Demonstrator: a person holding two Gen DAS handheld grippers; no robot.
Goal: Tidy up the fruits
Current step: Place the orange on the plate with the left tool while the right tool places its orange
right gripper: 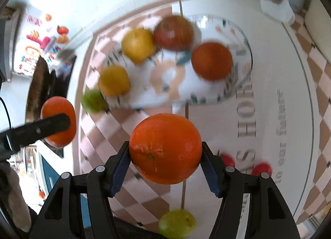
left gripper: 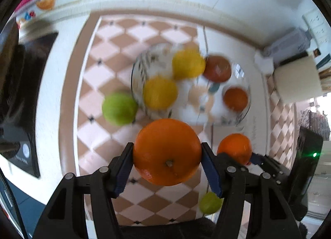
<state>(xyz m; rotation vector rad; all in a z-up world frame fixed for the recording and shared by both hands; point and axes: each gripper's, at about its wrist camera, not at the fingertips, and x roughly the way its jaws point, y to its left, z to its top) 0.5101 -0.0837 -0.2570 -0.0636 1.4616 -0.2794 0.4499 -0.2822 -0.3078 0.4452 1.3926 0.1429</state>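
Between left claw (left gripper: pixel 167 163) pads: orange (left gripper: pixel 167 152), clamped; right claw (right gripper: pixel 165 161) grips second orange (right gripper: pixel 165 148).

The left gripper (left gripper: pixel 167 157) was clamped on an orange (left gripper: pixel 167 151), its 2 blue-padded fingers (left gripper: pixel 211 171) pressed against opposite sides of the fruit and holding it off the surface. The right gripper (right gripper: pixel 165 157) gripped a second orange (right gripper: pixel 165 148) the same way, 1 pad on each flank. In the right wrist view the left gripper's black finger (right gripper: pixel 51 124) reached in from the left edge across its fruit. Both tools pointed forward and down, side by side.
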